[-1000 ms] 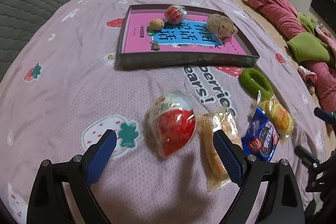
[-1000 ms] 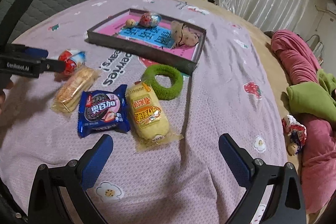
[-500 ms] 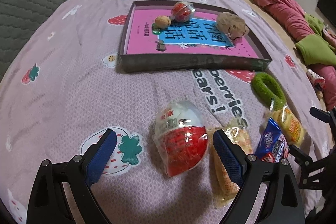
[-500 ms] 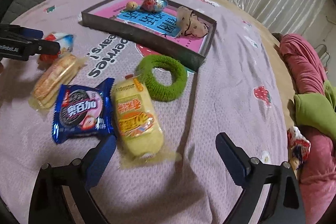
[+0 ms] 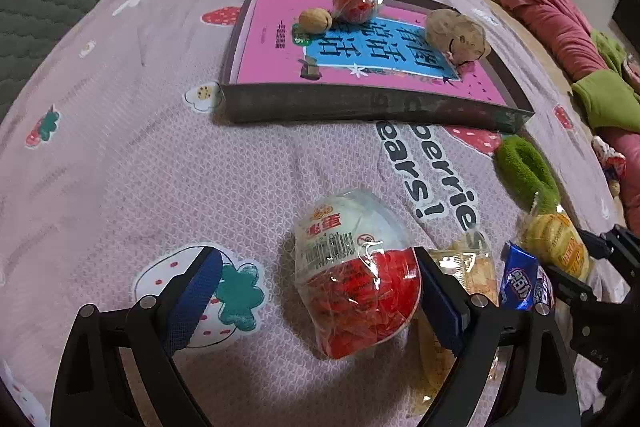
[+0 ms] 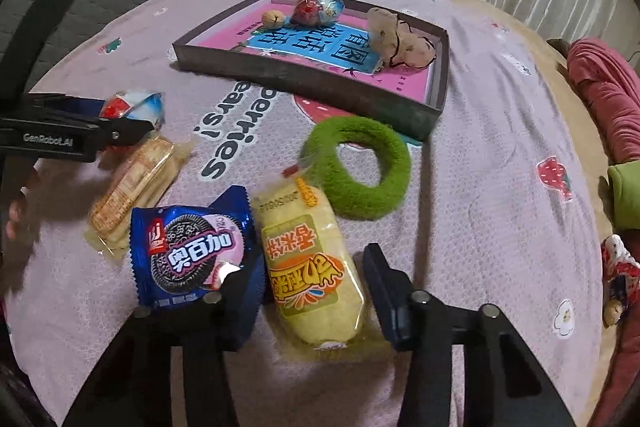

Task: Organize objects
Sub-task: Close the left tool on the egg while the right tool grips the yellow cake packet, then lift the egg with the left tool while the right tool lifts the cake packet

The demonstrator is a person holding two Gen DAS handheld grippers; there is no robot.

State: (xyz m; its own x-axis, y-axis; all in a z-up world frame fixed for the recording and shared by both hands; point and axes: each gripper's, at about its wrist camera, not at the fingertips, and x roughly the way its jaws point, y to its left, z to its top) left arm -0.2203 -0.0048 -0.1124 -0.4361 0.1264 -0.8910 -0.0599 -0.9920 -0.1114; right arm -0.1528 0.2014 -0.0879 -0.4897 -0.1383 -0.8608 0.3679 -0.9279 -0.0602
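The left gripper point(image 5: 316, 291) is spread wide, its blue pads either side of a red-and-white plastic egg in clear wrap point(image 5: 354, 275); the right-hand pad sits just beside the egg's red end, while the other stands well clear over a strawberry print on the pink bedspread point(image 5: 120, 147). The right gripper point(image 6: 308, 291) is closing around the near end of a yellow corn-snack packet point(image 6: 308, 263). The packet lies between the pads, but it is unclear whether they have pressed on it yet.

Just left of that packet lies a blue sandwich-cookie pack point(image 6: 192, 251), partly under the gripper's left finger. Beyond it lies a clear sleeve of crackers point(image 6: 132, 187), next to the egg. A green fuzzy ring point(image 6: 356, 167) touches the far end of the yellow packet.

Farther off rests a shallow dark box point(image 5: 360, 105) lined pink and blue with printed characters. Inside it are a walnut point(image 5: 315, 21), a second wrapped egg point(image 5: 356, 2) just beside the walnut, and a beige drawstring pouch point(image 5: 456, 35) toward the right wall. Pink and green bedding point(image 5: 560, 23) is heaped at the far right edge.
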